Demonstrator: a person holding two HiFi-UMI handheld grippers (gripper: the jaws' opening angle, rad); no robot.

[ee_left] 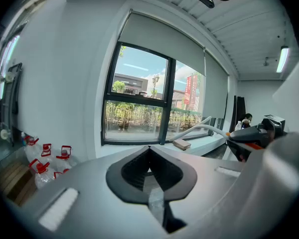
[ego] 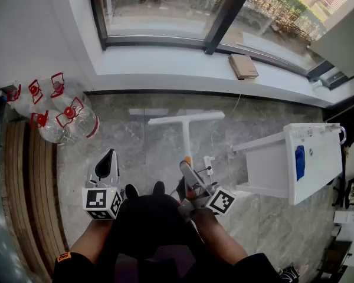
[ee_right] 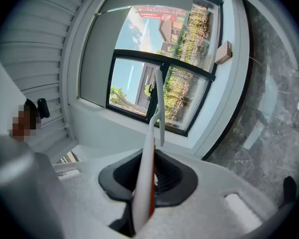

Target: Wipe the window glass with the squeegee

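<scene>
In front of the window, above the grey marble floor (ego: 130, 152), the right tool (ego: 187, 171) is clenched on the handle of the squeegee (ego: 186, 131). The right gripper view shows the white handle, with an orange strip along one side, running out between the two dark jaw pads toward the window. In the head view the handle extends forward from the tool to a white cross bar, which sits level, parallel to the window sill (ego: 165, 63) and short of it. The bar is apart from the window glass (ego: 159, 7); whether it touches the floor cannot be determined. The left tool (ego: 109, 161) is held to the left of the right tool and also points toward the window. Its jaws are closed together with nothing between them, as the left gripper view confirms. A group of clear water bottles (ego: 65, 117) with red caps stands on the floor at the left, against the wall. A flat brown box (ego: 243, 66) lies on the sill to the right. A white worktop (ego: 318, 170) stands at the right and carries a blue object (ego: 300, 162).
</scene>
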